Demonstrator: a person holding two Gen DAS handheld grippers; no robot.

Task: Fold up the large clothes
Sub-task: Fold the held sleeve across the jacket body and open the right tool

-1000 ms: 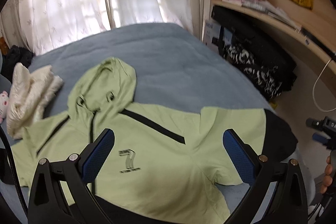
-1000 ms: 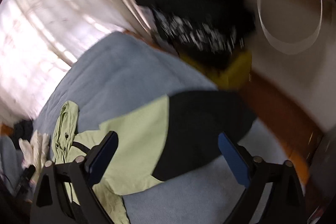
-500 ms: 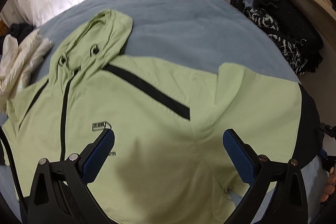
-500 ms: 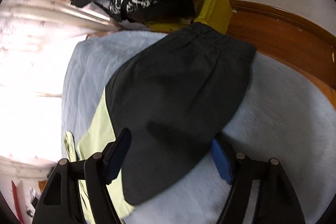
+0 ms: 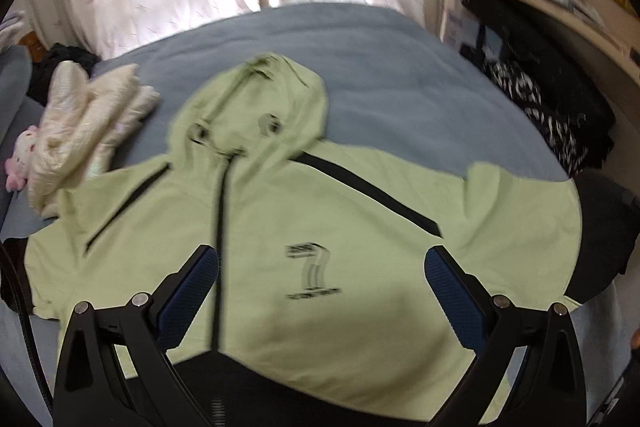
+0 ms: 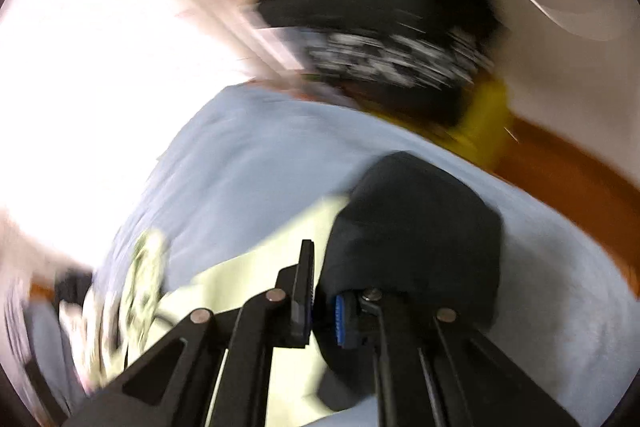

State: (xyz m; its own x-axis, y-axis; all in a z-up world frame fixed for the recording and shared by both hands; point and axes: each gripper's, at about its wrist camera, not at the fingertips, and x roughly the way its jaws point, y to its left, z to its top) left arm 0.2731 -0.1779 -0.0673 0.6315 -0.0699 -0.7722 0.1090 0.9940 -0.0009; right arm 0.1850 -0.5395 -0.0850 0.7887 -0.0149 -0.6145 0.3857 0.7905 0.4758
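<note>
right gripper (image 6: 322,303) clamped on black sleeve (image 6: 416,227) of green hoodie (image 5: 320,227); left gripper (image 5: 322,291) jaws apart above chest.

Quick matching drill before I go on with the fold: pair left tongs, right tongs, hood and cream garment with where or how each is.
Things:
1. left tongs
2. right tongs
3. hood
4. cream garment

States:
A. shut on the black sleeve end
B. flat on the blue bed, beyond the zipper
C. open above the chest
D. bunched left of the hoodie

Pairs: 1-C, 2-A, 3-B, 4-D
</note>
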